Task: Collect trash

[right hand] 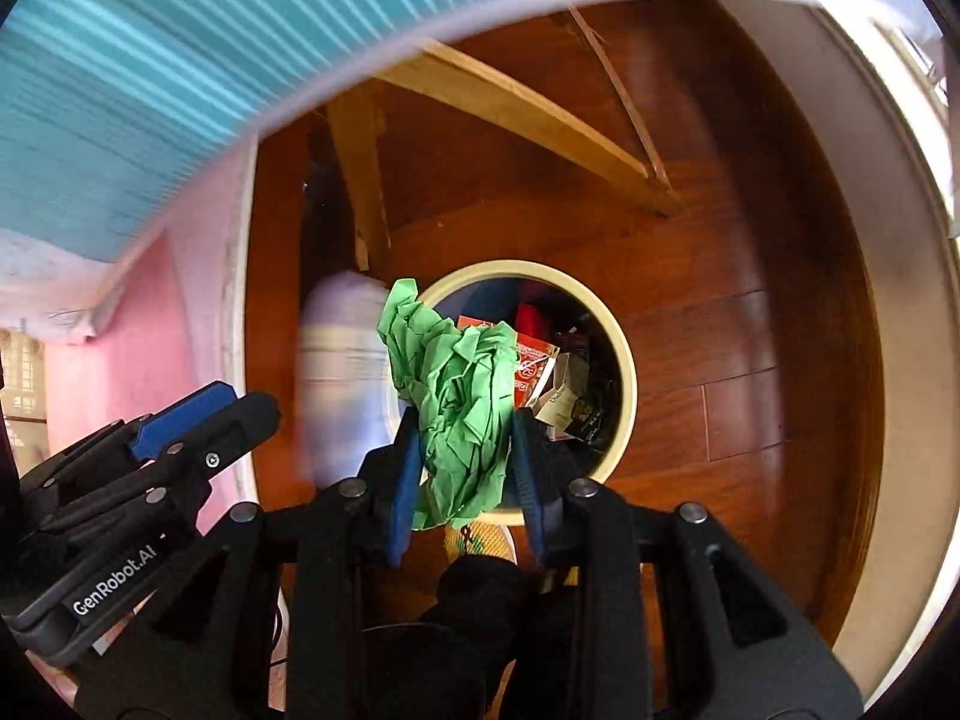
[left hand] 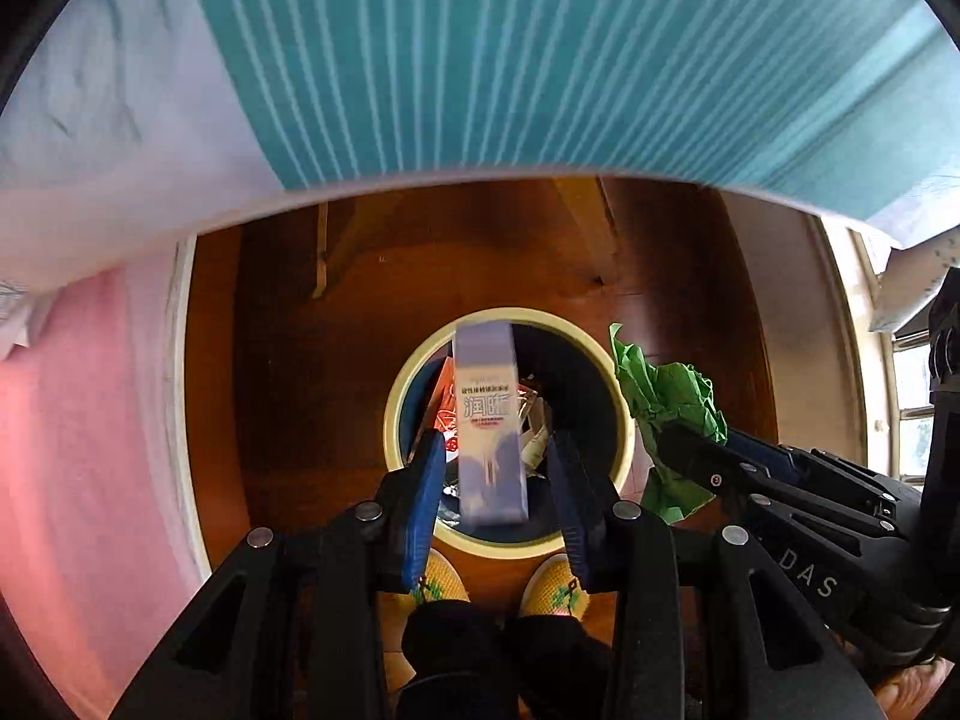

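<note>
Left wrist view: left gripper (left hand: 493,483) pointing down over the round bin (left hand: 624,420) on the wooden floor (left hand: 288,372). Jaws spread, gaps visible on both sides of the pale purple carton (left hand: 489,426) between them, not pinching it; carton blurred, above the bin's mouth. At right, right gripper (left hand: 690,456) with crumpled green paper (left hand: 666,402).

Right wrist view: right gripper (right hand: 465,468) pinching the green paper (right hand: 462,396) over the bin's (right hand: 627,372) near rim. Wrappers (right hand: 540,366) inside the bin. Blurred carton (right hand: 342,372) at left, just past the rim. Yellow shoe (right hand: 480,540) below.
</note>
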{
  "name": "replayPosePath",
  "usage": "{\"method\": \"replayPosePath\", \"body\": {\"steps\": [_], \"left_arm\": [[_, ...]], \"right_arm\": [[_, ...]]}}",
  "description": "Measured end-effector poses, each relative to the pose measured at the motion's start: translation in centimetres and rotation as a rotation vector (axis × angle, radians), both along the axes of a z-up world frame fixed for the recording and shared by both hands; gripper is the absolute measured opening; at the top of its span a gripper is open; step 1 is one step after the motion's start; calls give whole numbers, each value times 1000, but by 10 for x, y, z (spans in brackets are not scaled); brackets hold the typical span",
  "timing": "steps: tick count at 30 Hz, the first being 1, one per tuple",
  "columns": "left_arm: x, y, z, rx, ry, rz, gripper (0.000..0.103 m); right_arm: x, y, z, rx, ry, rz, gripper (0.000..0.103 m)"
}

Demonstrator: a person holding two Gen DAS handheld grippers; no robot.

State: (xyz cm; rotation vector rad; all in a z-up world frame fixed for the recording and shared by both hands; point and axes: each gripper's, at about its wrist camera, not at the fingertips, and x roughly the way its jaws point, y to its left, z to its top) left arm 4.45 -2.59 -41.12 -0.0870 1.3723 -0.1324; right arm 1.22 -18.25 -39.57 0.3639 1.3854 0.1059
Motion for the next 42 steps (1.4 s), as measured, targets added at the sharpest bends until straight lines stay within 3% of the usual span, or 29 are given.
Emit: {"method": "replayPosePath", "body": {"steps": [1, 2, 3, 5, 6, 15, 30, 35, 42], "left_arm": [[2, 1, -8, -4, 7, -1, 42], [4, 2, -15, -10, 16, -1, 56], [6, 4, -23, -20, 24, 2, 76], [9, 11, -32, -28, 19, 26, 88], [8, 14, -36, -39, 18, 36, 89], [10, 47, -48, -22, -23, 82, 89], [4, 66, -10, 24, -35, 110, 89], [-3, 59, 12, 59, -35, 84, 89], [-15, 53, 67, 69, -24, 83, 89]], "right_arm": [[2, 0, -9, 5, -1, -7, 28], [1, 0, -15, 12, -5, -13, 29], [3, -2, -22, 16, -10, -24, 37], [3, 1, -36, -5, 8, -41, 52], [5, 1, -42, -6, 14, -46, 59], [3, 12, -62, -55, 2, -18, 61], [-2, 19, -27, -90, -40, -21, 64], [-5, 18, 0, -82, -59, -31, 64], [-12, 16, 62, -82, -80, -22, 68]]}}
